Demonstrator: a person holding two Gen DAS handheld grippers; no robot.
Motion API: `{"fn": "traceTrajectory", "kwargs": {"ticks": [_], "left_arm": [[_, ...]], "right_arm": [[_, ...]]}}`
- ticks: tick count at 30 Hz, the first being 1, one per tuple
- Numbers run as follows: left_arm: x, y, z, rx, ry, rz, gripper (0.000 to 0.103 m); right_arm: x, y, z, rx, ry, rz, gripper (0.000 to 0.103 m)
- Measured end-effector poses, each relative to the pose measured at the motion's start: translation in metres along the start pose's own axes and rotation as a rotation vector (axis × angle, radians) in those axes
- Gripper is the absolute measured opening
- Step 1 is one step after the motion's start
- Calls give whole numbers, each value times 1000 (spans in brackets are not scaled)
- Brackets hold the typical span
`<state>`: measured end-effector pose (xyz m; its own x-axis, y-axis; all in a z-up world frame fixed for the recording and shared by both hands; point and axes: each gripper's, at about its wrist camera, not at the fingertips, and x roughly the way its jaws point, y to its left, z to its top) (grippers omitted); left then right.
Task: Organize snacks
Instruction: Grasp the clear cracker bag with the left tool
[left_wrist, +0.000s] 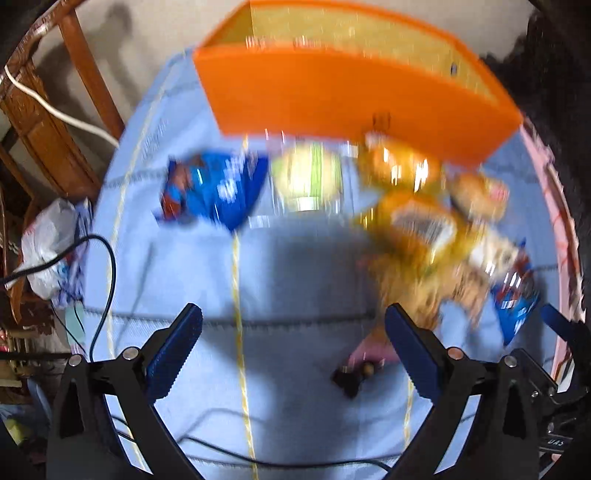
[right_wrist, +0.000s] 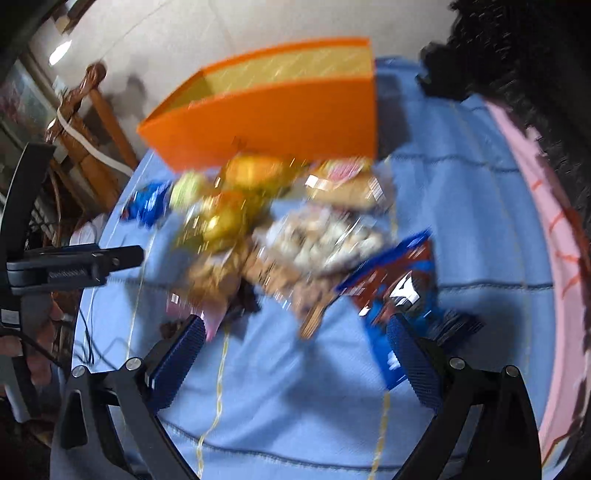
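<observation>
Hovering above a blue quilted cloth (left_wrist: 280, 273) with both grippers spread wide and carrying nothing: left gripper (left_wrist: 293, 325) hanging over bare cloth, its blue ribbed fingers (left_wrist: 177, 350) well apart; right gripper (right_wrist: 295, 334) likewise released, its right-hand finger (right_wrist: 410, 354) overlapping the lower edge of a blue snack bag (right_wrist: 399, 291) in the view, contact impossible to tell through the motion blur. Standing at the far side of the cloth, an open orange box (left_wrist: 332, 92) with a yellowish inner lining, nothing discernible inside. Lying just in front of the box, the snacks in a loose cluster: a blue packet (left_wrist: 218, 188) set apart at the left in the left wrist view, a pale green round pack (left_wrist: 308, 177) beside it, then golden-yellow wrappers (left_wrist: 410, 192) heaped together toward the right. Showing in the right wrist view, the same heap with a clear bag of pale pieces (right_wrist: 325, 240) at its middle and a tan packet (right_wrist: 343, 184) nearest the box's right corner. Resting on the cloth near the left gripper's right finger, a small dark object (left_wrist: 351, 374), too blurred to name. Trailing across the cloth's near edge, a black cable (left_wrist: 258, 456). Sitting off the cloth at the left, a white plastic bag (left_wrist: 48, 240) beside a wooden chair frame (left_wrist: 44, 122).
</observation>
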<state>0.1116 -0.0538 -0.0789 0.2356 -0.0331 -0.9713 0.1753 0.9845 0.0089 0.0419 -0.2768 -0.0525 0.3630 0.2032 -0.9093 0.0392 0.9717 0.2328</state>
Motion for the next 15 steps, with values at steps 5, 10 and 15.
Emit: {"fn": "traceTrajectory", "kwargs": {"ticks": [5, 10, 15], "left_arm": [[17, -11, -12, 18, 52, -17, 97], [32, -25, -8, 3, 90, -66, 97], [41, -43, 2, -9, 109, -91, 99]], "right_arm": [[7, 8, -10, -11, 26, 31, 99], [5, 1, -12, -9, 52, 33, 99], [3, -13, -14, 31, 52, 34, 99]]}}
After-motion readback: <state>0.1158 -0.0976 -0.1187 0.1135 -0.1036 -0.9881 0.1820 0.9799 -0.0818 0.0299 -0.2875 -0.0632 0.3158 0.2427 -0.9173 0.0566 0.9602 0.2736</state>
